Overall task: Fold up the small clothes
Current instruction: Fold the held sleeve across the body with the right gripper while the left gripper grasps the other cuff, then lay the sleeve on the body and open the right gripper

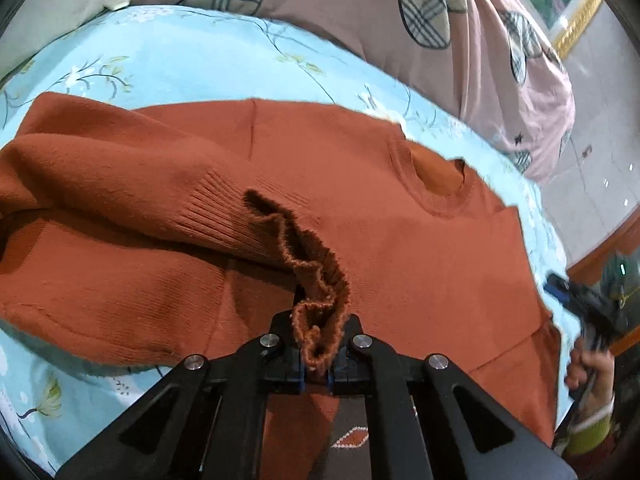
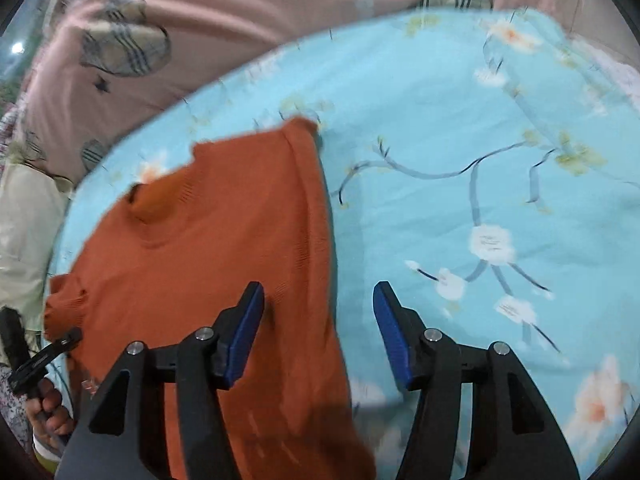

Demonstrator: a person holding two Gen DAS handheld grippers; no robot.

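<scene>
A rust-orange knit sweater lies spread on a light blue floral bedsheet, neckline toward the right. My left gripper is shut on the ribbed cuff of a sleeve and holds it over the sweater's body. In the right wrist view the same sweater lies at the left, its right edge running under my right gripper, which is open and empty with blue pads apart above the sweater's edge. The right gripper also shows at the right edge of the left wrist view, blurred.
A pink quilt with plaid patches and black stars is bunched along the far side of the bed. A cream pillow lies at the left. The sheet stretches bare to the right of the sweater.
</scene>
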